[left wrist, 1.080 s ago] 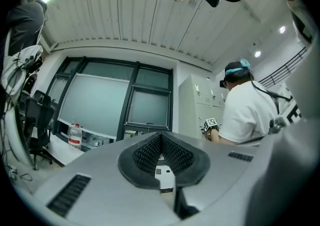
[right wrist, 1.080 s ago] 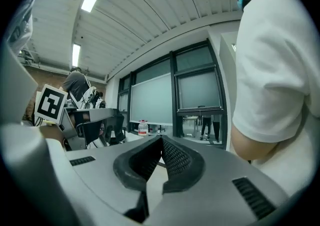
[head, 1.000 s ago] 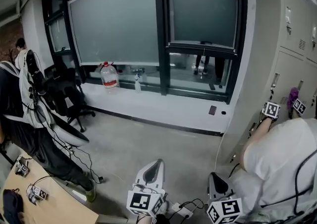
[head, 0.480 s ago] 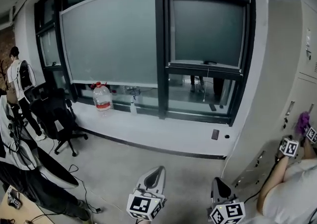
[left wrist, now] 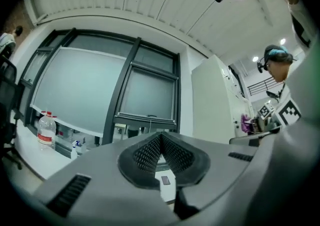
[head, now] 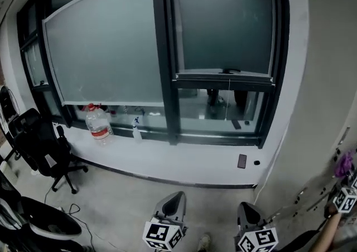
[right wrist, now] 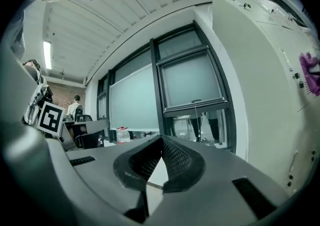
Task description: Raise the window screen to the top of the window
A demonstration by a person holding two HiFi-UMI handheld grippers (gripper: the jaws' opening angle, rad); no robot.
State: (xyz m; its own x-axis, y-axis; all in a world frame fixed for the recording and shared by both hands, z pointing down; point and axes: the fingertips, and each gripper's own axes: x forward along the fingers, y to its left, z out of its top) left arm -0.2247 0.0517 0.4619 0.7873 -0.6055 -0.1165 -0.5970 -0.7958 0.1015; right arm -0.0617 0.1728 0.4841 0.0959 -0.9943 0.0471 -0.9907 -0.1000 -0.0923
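Because the lower edge of the head view cuts both tools short, only the marker cube and tip of the left gripper and the right gripper show, below the window. The screen, in the window's right pane, runs off the upper edge, so its top is unseen. Its bar hangs partway down that pane, with clear glass beneath. A thin cord drops from the bar and is hard to follow. Right of the window, a cabinet and another person's arm are cut by the frame.

In each gripper's own view the ribbed pads meet at the tip, pressed together with nothing between them.

The screen is well apart from both grippers, up and ahead across the floor and the sill under the window. The right gripper stands more nearly under it than the left.

Compared with a second ago, the window fills more of the head view and looks nearer. The people and the bench left of the window have gone from view. The chair and the bottle now sit further left. The person right of the window, large before, is reduced to an arm. The bar is at the same height on its pane.
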